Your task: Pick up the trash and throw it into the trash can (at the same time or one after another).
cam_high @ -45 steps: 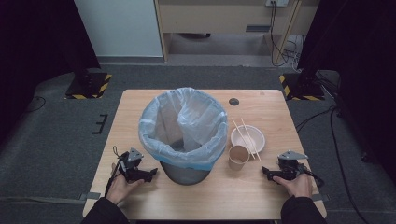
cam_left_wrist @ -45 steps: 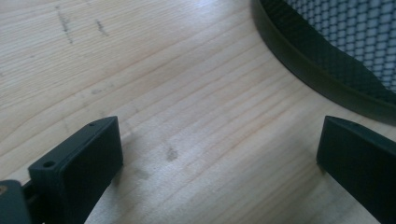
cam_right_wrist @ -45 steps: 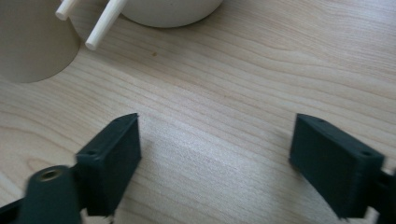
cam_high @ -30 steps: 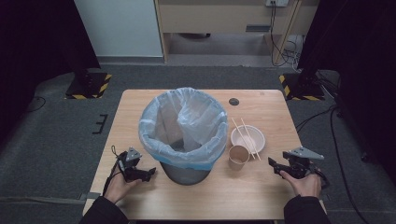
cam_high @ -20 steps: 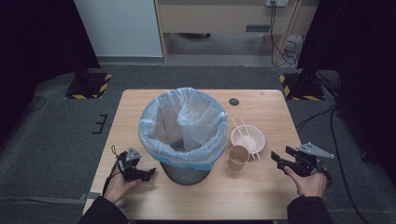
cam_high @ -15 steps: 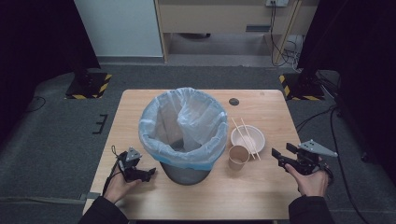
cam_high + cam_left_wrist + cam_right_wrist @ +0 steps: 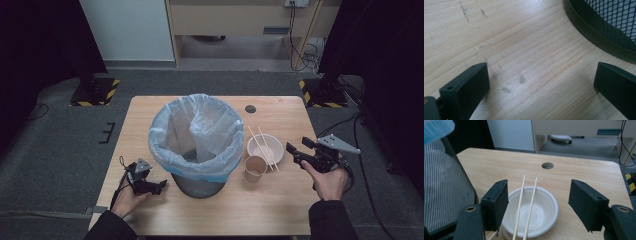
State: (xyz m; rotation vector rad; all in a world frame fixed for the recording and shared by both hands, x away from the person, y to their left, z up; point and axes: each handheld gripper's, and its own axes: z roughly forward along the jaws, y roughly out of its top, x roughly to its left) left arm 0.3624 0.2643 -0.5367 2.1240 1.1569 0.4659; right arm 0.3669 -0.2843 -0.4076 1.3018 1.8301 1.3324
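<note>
On the right half of the bench [image 7: 150,125], a white bowl [image 7: 256,148] sits just beside a paper cup [image 7: 255,167]. Two chopsticks [image 7: 263,149] lie side by side across the bowl's rim, their long axis running from the person's side toward the far edge. The right gripper [image 7: 295,152] hovers just beside the bowl, its fingers [image 7: 495,203] wide apart. The left gripper [image 7: 161,186] rests near the lined bin [image 7: 196,140], fingers apart.

High view: fixed above near table [image 7: 280,210] edge, facing forward and down. Left gripper view: close over tabletop, beside bin [image 7: 614,32] base. Right gripper view: low, facing across bowl [image 7: 541,217] and chopsticks [image 7: 530,205], seemingly toward far edge. Both shared with high view.
</note>
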